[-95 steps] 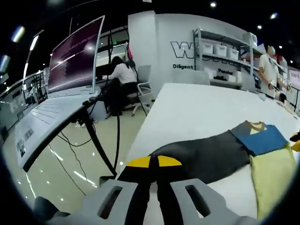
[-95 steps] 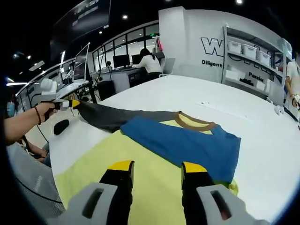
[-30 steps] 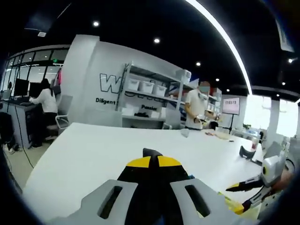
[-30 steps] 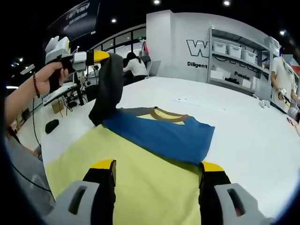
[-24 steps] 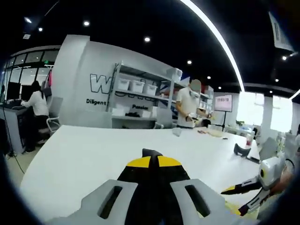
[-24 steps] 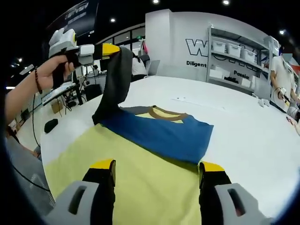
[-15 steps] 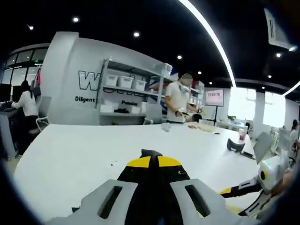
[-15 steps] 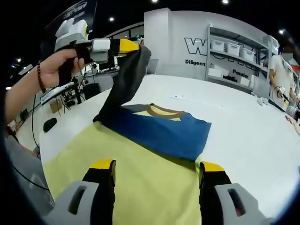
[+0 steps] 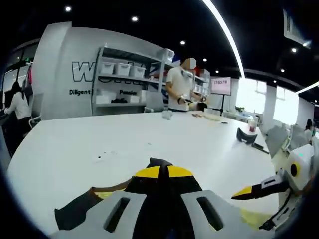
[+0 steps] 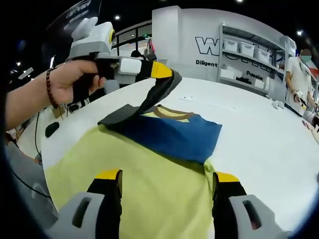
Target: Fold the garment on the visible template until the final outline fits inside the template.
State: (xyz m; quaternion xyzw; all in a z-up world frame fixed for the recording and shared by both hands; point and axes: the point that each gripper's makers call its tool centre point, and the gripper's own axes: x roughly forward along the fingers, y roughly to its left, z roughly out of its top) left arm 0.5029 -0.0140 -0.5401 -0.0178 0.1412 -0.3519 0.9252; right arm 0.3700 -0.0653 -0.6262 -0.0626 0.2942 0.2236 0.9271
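Sleeve (dark grey) pinched by left gripper over garment; right gripper open.

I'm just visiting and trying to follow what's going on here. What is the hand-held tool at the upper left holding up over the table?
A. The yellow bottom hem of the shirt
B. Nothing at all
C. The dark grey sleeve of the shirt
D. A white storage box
C: the left gripper has its fingers pinched on the dark grey sleeve, lifted and arched over the blue panel.
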